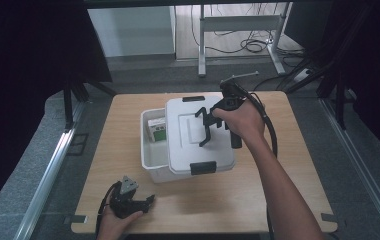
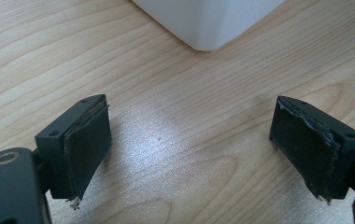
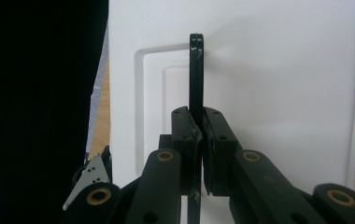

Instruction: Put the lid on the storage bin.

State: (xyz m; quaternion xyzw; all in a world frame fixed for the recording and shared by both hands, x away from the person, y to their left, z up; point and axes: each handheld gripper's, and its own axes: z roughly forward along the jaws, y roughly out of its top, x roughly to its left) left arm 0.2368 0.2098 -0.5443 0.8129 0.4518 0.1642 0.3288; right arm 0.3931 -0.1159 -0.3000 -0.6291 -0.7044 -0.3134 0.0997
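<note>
A white storage box [image 1: 150,162] stands mid-table with its white lid [image 1: 190,147] shifted right, leaving the left part uncovered. Inside lies a green-and-white carton [image 1: 157,128]. The lid's thin black handle [image 1: 203,140] stands up, and my right gripper [image 1: 212,122] is shut on it from the right. In the right gripper view the pads [image 3: 185,135] clamp the black handle [image 3: 195,70] over the lid [image 3: 278,93]. My left gripper [image 1: 145,202] rests on the table at the front left, open and empty; its jaws stand wide in the left gripper view [image 2: 189,144], facing a box corner [image 2: 208,23].
Black latches sit at the lid's far edge [image 1: 193,98] and near edge [image 1: 203,167]. The wooden table [image 1: 288,170] has bare room to the right and front of the box. Desk legs and cables [image 1: 248,45] lie on the floor beyond.
</note>
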